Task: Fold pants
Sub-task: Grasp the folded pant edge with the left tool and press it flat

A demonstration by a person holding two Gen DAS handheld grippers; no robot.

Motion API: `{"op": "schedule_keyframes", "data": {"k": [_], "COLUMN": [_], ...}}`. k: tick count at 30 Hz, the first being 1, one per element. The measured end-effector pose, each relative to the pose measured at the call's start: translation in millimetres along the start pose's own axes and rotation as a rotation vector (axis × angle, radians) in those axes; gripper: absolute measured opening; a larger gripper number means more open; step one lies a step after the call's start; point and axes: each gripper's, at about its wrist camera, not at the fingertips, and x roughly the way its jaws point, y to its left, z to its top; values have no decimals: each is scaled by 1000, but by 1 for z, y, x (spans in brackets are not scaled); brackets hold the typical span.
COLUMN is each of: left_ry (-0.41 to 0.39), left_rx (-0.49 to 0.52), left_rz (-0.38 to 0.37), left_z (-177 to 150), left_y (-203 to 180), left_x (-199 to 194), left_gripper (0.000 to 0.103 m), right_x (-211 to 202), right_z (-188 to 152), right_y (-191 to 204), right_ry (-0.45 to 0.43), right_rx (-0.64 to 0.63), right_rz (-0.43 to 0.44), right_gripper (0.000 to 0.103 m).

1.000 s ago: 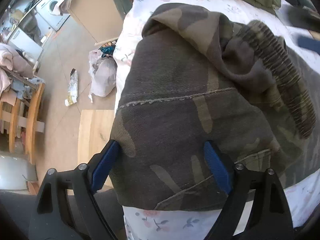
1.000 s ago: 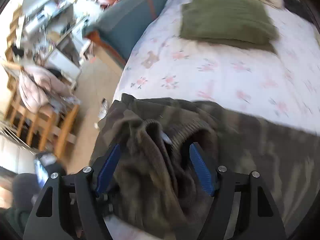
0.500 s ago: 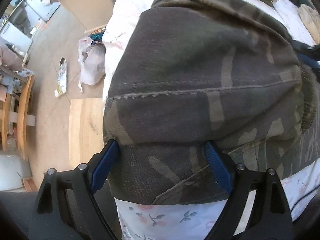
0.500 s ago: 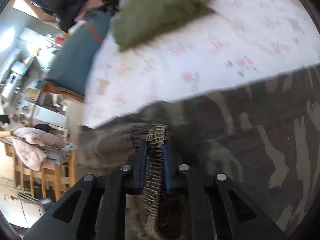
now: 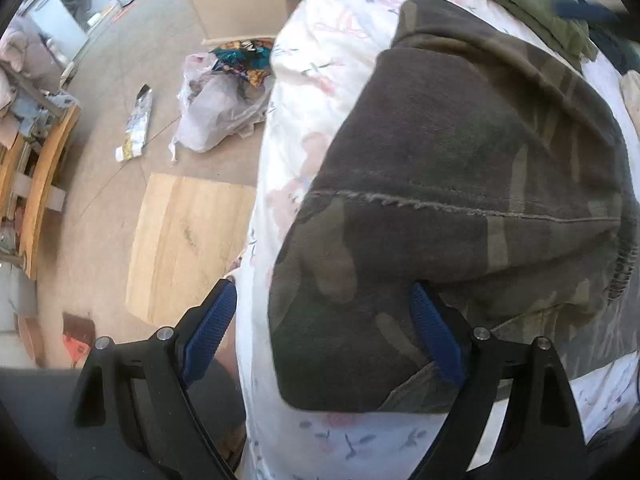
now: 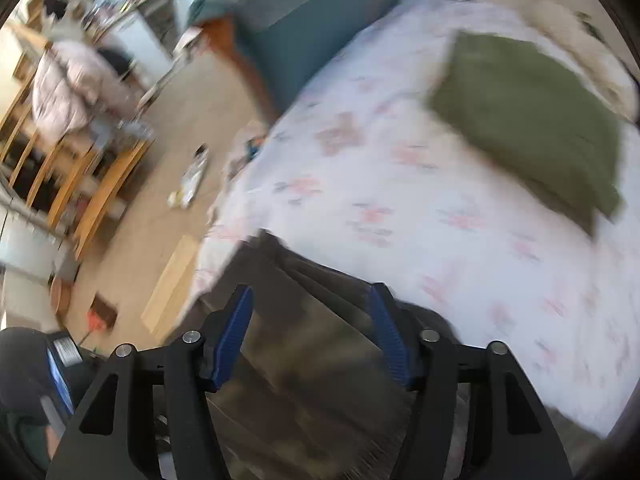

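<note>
The camouflage pants [image 5: 460, 184] lie folded over on the floral bed sheet [image 5: 304, 128], near the bed's left edge. My left gripper [image 5: 320, 320] is open; its jaws stand wide at the near left corner of the pants, the left finger off the cloth over the bed edge. My right gripper [image 6: 312, 332] is open and empty, held above the pants [image 6: 304, 380] in a blurred view. The right gripper's blue pad also shows at the top right of the left wrist view [image 5: 584, 10].
A folded green garment [image 6: 532, 120] lies further up the bed. On the floor left of the bed are a plastic bag [image 5: 216, 108], a wooden board [image 5: 188, 240] and a wooden rack [image 6: 92, 184]. A blue-grey couch [image 6: 316, 24] stands beyond.
My right gripper has let go of the ribbed waistband, opened and pulled up and away. My left gripper has shifted left, so its left finger is off the pants.
</note>
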Motion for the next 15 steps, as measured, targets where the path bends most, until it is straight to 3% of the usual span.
{"op": "schedule_keyframes", "data": {"k": [2,4,5,7,9,11,13,15], "left_ry": [-8,-3,-4,2,13,18,19,20], "left_rx": [15,32,46,57,44,40,62,85], "left_rz": [-25,-95,-105,-135,-168,-179,-166,-149], "left_z": [0,-1,-1,-2,-2,-5,-5,-5], "left_y": [1,-2,-8,-13,-11,-12,-14,-18], "left_x": [1,2,3,1,0,-2,-1,1], "left_gripper": [74,56,51,41,34,27,24,24], "right_x": [29,55,66,79,66,44,27,14], "right_z": [12,15,14,12,8,8,12,21], "right_y": [16,24,24,29,33,33,25,7], "right_ry": [32,43,64,96,48,-11,-75,-168], "right_rx": [-34,-50,-50,-74,-111,-123,-105,-41], "right_rz": [1,25,25,29,74,177,170,99], "right_gripper": [59,50,42,7,3,3,1,0]}}
